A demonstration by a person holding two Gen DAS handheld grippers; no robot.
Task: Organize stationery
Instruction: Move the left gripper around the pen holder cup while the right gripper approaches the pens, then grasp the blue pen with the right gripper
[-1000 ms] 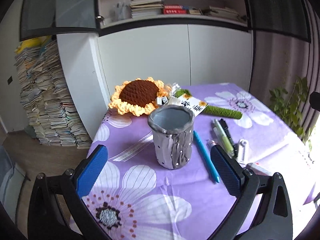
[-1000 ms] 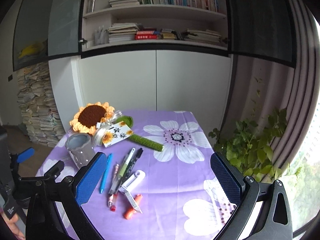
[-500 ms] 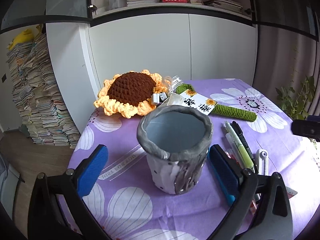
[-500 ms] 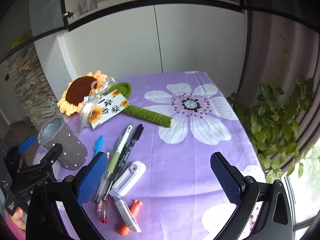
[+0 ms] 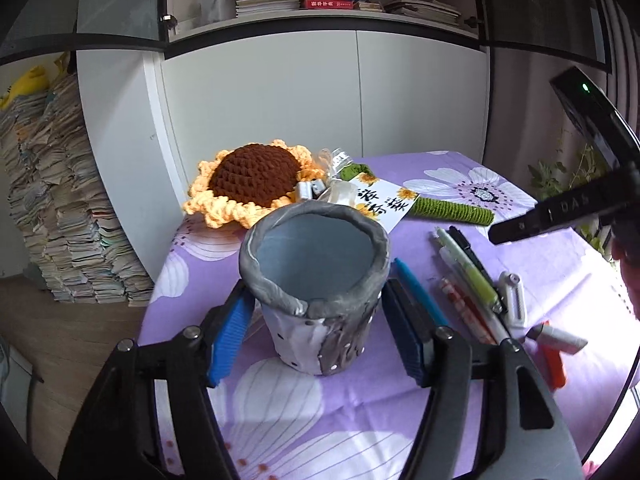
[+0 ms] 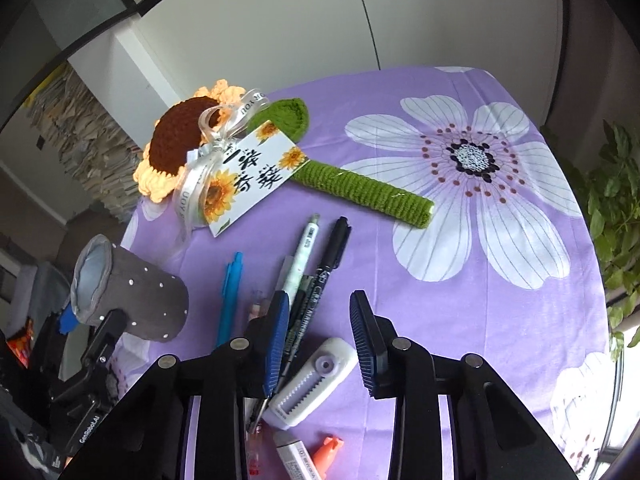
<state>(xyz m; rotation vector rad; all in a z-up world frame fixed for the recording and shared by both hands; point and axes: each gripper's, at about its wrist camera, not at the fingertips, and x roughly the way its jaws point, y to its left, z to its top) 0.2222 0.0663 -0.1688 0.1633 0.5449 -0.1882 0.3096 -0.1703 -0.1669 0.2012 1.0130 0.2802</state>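
A grey pen holder [image 5: 316, 280] with white dots stands on the purple flowered tablecloth [image 5: 320, 420]. My left gripper [image 5: 316, 332] has its blue pads on both sides of the holder, closed against it. The holder [image 6: 128, 296] also shows in the right wrist view. My right gripper [image 6: 320, 340] is partly open, low over a black marker [image 6: 320, 284] and a white correction tape [image 6: 316, 380]. A pale green pen [image 6: 302, 252], a blue pen [image 6: 228, 300], a red pen [image 5: 464, 308] and an orange-capped item [image 6: 326, 452] lie nearby.
A crocheted sunflower [image 6: 180, 140] with a green stem [image 6: 372, 192], ribbon and card [image 6: 248, 176] lies at the back of the table. White cabinets and a bookshelf [image 5: 320, 0] stand behind. Stacked papers [image 5: 52, 220] are at left, a plant [image 6: 616, 208] at right.
My left gripper moved in and closed on the pen holder. My right gripper dropped toward the pens and narrowed its jaws.
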